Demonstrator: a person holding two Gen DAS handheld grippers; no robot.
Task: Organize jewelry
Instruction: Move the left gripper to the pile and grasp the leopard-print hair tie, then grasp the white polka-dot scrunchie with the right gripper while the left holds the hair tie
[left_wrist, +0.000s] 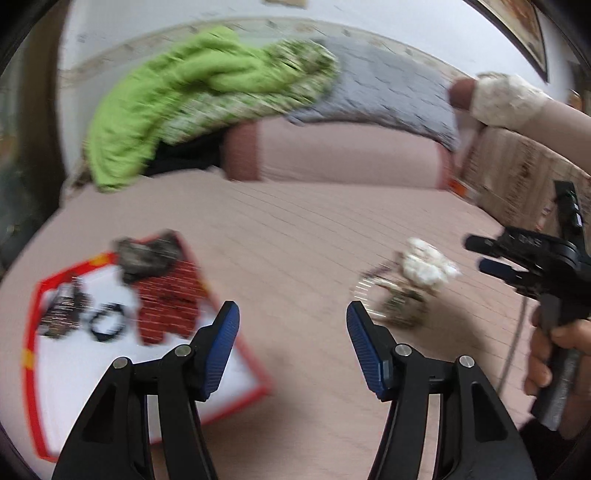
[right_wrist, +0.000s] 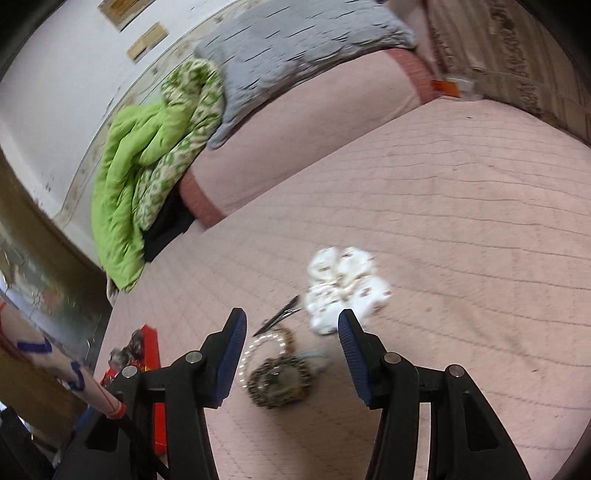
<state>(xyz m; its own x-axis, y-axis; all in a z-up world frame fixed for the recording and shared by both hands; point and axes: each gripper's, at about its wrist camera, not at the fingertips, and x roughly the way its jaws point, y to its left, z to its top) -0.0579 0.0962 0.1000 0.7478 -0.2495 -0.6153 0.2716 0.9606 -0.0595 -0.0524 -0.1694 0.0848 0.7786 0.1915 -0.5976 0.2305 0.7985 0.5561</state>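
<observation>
A red-rimmed white box (left_wrist: 66, 391) lies on the pink bed at the left; it holds a black ring-shaped band (left_wrist: 107, 321), a red beaded piece (left_wrist: 166, 302) and dark jewelry (left_wrist: 61, 310). My left gripper (left_wrist: 293, 314) is open and empty above the bed, between the box and a loose pile. The pile holds a white scrunchie (right_wrist: 347, 288), a pearl bracelet (right_wrist: 258, 350), a leopard-print scrunchie (right_wrist: 280, 384) and a dark hair clip (right_wrist: 280, 317). My right gripper (right_wrist: 291, 321) is open and empty, just above this pile. It also shows in the left wrist view (left_wrist: 491, 254).
A green blanket (left_wrist: 177, 96) and a grey pillow (left_wrist: 388, 81) lie at the head of the bed on a pink bolster (left_wrist: 340, 155). A cardboard box (left_wrist: 524, 177) stands at the right. The red box edge (right_wrist: 151, 350) shows at the right wrist view's lower left.
</observation>
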